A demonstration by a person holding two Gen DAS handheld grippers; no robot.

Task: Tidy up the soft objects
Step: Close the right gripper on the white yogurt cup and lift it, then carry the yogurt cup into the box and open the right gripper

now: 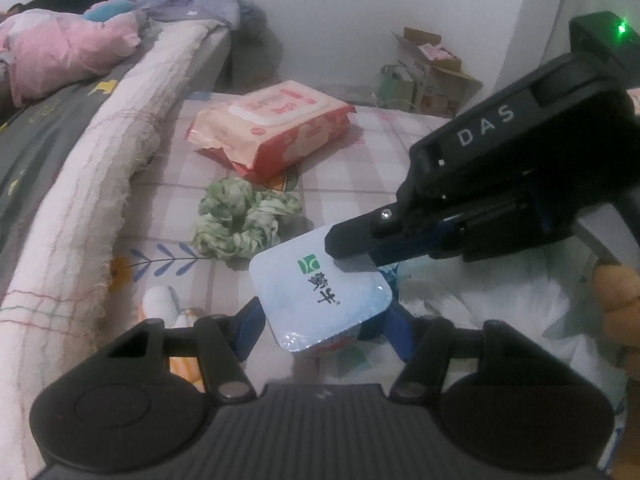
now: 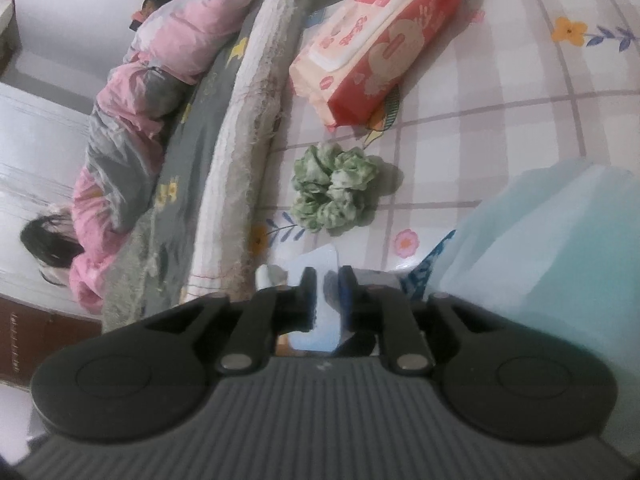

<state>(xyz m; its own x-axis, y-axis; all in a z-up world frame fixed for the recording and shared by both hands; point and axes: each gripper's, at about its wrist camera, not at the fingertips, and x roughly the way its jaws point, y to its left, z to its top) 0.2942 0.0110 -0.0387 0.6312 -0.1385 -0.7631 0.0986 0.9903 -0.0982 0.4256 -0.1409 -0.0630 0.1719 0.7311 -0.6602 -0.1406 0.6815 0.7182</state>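
left gripper: pinching the yogurt cup by its sides, holding it above the checked sheet
right gripper: pressing together on the cup's foil lid edge
risk: both pulling apart, foil is tearing or cup slipping
unclear: cup base hidden; blue bulk at right is blurring

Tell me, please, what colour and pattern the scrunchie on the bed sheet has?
The scrunchie is mottled green and white, clearest in the right wrist view.
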